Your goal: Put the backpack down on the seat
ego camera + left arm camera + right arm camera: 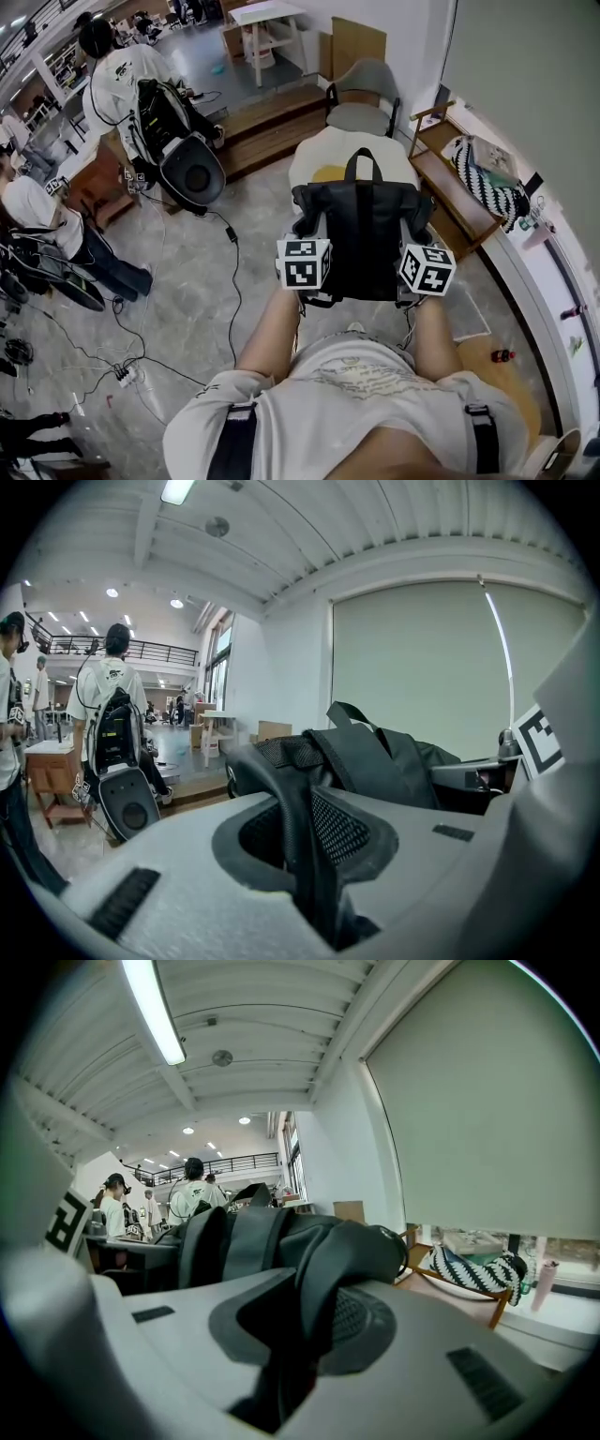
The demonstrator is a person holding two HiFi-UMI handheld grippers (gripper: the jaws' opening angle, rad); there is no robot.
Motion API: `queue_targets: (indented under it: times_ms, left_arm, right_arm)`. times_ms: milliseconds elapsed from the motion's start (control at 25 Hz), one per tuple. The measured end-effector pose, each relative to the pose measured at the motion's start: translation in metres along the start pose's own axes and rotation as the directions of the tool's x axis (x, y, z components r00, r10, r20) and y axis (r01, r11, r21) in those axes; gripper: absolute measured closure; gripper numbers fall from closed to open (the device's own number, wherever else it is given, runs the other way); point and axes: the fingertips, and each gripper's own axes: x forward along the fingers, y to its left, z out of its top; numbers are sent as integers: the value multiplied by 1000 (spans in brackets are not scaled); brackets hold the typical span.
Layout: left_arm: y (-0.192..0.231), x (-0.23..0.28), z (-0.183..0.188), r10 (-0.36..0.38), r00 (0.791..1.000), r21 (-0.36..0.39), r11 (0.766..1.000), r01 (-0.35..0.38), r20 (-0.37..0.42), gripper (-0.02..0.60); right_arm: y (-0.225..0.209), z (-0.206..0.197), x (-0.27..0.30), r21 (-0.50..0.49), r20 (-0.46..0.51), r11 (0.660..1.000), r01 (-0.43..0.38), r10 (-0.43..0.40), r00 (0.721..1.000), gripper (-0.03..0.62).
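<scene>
Matt black cloth backpack (361,239), mesh-lined strap (342,832), smooth grey plastic jaws

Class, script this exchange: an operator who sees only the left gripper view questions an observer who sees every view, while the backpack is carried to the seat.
Operator: My left tool is shut on a black strap. Is the other side held?
Observer: Yes. The right tool is shut on the backpack's other strap.
Operator: Where is the seat?
Observer: In the head view, a cream seat lies just beyond the backpack, straight ahead.
</scene>
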Motion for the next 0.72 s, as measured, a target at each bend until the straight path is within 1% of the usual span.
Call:
queue_targets:
  times_ms: [320, 600, 720]
  left_arm:
    - [-8, 75, 25, 5, 1000, -10, 1000, -5, 1, 517]
    - [-17, 121, 39, 25, 1000, -15, 1000, -25, 16, 517]
    - [-22, 138, 40, 27, 1000, -16, 1000, -27, 10, 517]
  right_arm:
    - [-49, 29, 59, -11, -9, 1000, -10, 10, 1000, 533]
    - [-83, 44, 95, -20, -5, 999, -29, 29, 1000, 533]
    - [-97, 47, 107, -16, -4, 999, -30, 30, 1000, 533]
